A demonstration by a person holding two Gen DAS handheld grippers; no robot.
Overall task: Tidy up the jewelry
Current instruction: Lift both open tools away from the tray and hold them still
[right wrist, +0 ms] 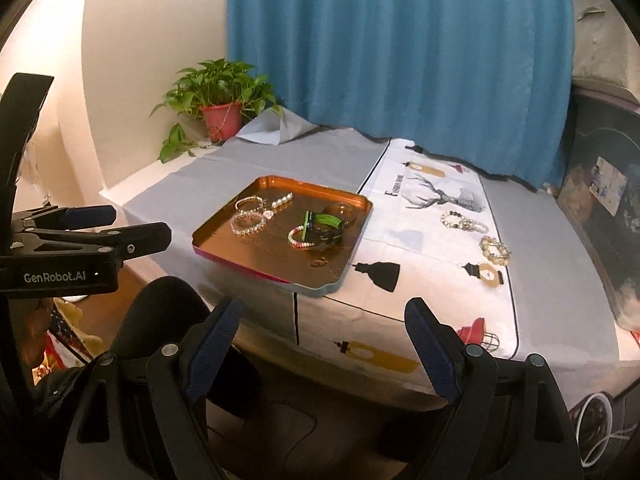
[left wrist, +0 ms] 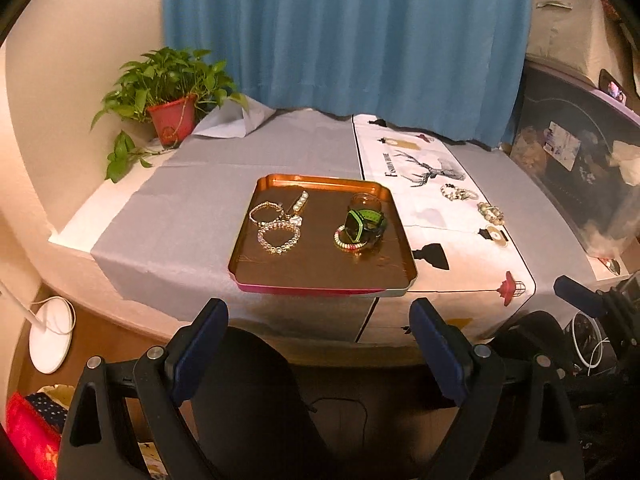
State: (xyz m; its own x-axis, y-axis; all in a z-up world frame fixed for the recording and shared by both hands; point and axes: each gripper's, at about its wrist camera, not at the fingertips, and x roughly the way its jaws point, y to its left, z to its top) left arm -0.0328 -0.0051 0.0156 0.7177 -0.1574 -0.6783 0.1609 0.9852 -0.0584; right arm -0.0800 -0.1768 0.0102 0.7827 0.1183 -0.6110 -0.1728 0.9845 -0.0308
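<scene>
Left wrist view, left gripper [left wrist: 320, 312] jaws apart, right gripper [right wrist: 324, 312] likewise (empty), tray [left wrist: 256, 236] jewelry tangled, indistinct

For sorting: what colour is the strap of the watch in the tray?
Bright green with black, on the watch; clearest in the right wrist view.

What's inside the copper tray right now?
The copper tray holds a gold bracelet, a clear-bead bracelet, a pearl strand, a green-strapped watch and an amber jar. The watch partly covers a pink-and-white bead bracelet.
</scene>
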